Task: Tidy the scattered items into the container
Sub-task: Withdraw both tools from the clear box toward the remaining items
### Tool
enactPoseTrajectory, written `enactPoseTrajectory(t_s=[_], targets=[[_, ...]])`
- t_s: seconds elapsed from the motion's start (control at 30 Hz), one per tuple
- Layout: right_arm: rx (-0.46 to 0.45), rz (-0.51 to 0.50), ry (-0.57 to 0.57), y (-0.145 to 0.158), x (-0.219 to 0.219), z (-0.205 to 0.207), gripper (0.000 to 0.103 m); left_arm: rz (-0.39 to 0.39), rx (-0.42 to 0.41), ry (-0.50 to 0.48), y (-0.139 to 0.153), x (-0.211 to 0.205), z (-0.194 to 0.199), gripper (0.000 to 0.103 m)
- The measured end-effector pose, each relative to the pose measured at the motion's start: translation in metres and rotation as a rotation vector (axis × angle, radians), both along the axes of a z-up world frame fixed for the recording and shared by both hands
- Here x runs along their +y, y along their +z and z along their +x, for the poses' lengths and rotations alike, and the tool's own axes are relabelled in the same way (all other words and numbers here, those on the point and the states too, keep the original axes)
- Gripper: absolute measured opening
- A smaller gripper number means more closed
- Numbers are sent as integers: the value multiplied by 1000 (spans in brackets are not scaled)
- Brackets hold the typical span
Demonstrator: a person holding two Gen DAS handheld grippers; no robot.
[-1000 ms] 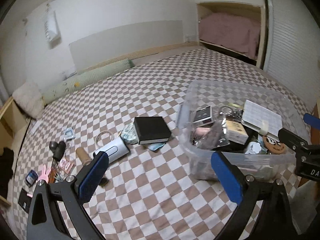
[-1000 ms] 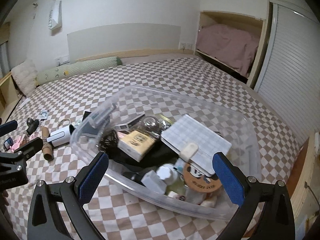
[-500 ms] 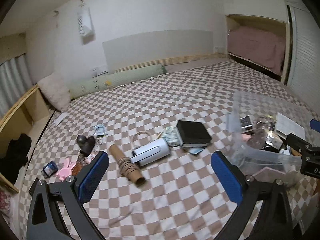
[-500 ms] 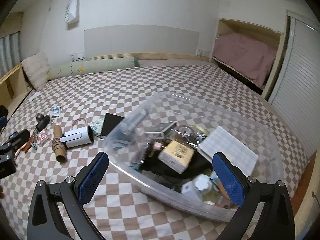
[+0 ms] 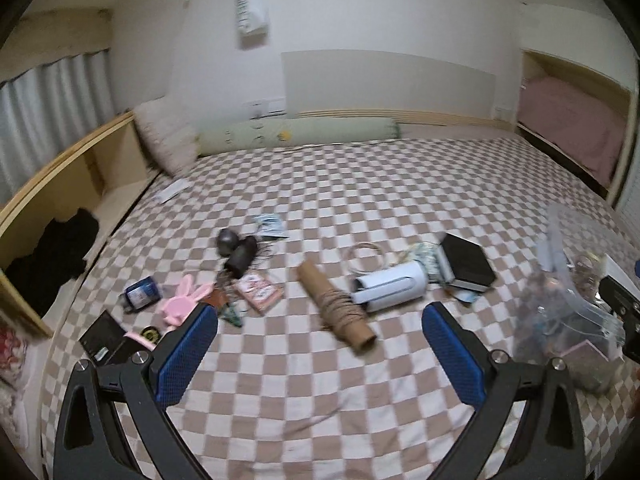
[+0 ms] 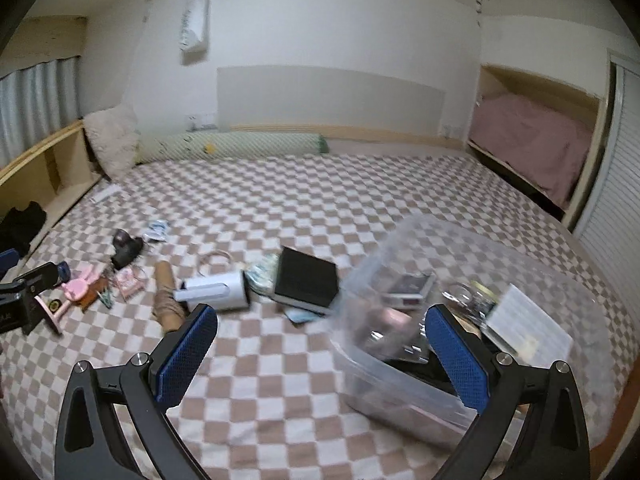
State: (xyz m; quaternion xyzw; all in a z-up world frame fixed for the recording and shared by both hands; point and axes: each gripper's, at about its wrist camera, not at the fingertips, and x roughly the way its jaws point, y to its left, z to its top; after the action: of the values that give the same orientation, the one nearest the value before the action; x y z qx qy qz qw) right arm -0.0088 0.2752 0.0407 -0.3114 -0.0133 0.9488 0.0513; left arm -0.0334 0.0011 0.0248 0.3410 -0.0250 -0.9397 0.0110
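Observation:
A clear plastic bin (image 6: 480, 264) (image 5: 568, 300), filled with several items, sits on the checkered bed at the right. Scattered left of it lie a black box (image 5: 468, 266) (image 6: 308, 278), a white cylinder device (image 5: 390, 286) (image 6: 216, 290), a cardboard tube wound with twine (image 5: 336, 306) (image 6: 166, 296), a pink bunny (image 5: 184, 300), a pink card pack (image 5: 258, 292) and a dark round object (image 5: 238, 254). My left gripper (image 5: 320, 356) hangs open above the bed, in front of the tube. My right gripper (image 6: 320, 356) is open too, its right finger over the bin's near wall.
A green bolster (image 5: 296, 134) and a fluffy pillow (image 5: 166, 146) lie at the bed's head. A wooden shelf (image 5: 60, 184) runs along the left edge. A small blue jar (image 5: 140, 292) and a black case (image 5: 102, 338) lie near the left bed edge.
Both views have swung left, away from the bin. The scattered items now sit mid-frame for the left gripper; the bin has slid to the right. Both grippers stayed open and empty.

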Motion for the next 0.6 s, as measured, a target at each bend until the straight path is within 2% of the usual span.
enactPoseTrajectory(t_s=[0.13,0.33,0.47,0.6], targets=[[-5,2,47,-8,-25,-10,103,-19,-14,47,-7,-30,0,103],[4,46,108,-21,-56,-25,103,6,-19,89,-17,-73,3,103],[-28,58,129,-29,-71,-36,103,5,-25,121,-24,-91,-1,103],[-22,48,148,-31,-84,-43,103,6,-35,152,-35,-105,-7,103]])
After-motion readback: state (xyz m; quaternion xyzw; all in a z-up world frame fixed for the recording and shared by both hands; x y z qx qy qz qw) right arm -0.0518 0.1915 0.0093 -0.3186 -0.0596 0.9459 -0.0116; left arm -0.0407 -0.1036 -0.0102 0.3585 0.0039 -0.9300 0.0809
